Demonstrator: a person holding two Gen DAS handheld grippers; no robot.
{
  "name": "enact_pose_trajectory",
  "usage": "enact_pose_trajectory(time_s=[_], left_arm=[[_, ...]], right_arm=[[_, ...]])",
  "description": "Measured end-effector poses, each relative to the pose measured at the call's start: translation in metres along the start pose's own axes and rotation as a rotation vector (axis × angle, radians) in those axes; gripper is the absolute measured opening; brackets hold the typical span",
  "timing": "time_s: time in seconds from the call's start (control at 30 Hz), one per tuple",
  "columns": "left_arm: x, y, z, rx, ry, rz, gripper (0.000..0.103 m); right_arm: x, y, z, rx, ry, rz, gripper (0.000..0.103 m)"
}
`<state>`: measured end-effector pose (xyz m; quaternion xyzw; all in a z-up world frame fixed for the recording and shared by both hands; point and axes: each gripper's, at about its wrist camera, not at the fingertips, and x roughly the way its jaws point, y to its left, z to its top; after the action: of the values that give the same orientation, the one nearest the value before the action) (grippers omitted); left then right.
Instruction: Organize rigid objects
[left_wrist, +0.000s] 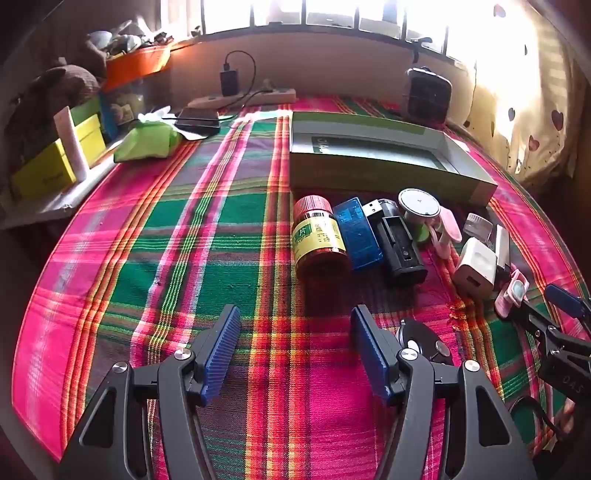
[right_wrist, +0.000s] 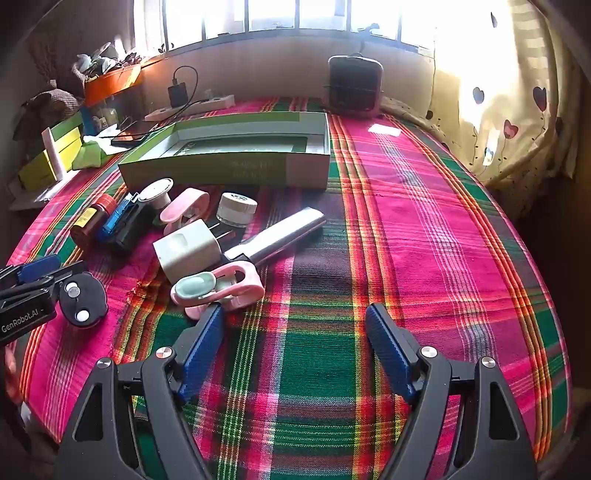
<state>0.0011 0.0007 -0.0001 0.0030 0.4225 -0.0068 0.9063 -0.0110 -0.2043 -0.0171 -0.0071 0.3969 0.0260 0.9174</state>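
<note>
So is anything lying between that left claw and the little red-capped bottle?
Nothing visible does. The left gripper is open over bare plaid cloth, and the bottle lies on its side just ahead, slightly to the right. The blue case sits against the bottle's far side, not in the path.

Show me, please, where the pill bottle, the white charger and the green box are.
pill bottle (left_wrist: 318, 236): left wrist view, on its yellow label.
white charger (right_wrist: 186, 246): right wrist view, on its top face.
green box (right_wrist: 236, 168): right wrist view, on its near outer wall.
</note>
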Motion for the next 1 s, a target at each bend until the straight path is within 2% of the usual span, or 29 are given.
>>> enact_pose_trajectory(time_s=[1.0], left_arm=[[-0.0007,0.0002,-0.0006,0.000,-0.006,0.000,0.062]], right_arm=[[0.0001,-0.0001,0.0011,-0.002,0.011,0.001,0.078]])
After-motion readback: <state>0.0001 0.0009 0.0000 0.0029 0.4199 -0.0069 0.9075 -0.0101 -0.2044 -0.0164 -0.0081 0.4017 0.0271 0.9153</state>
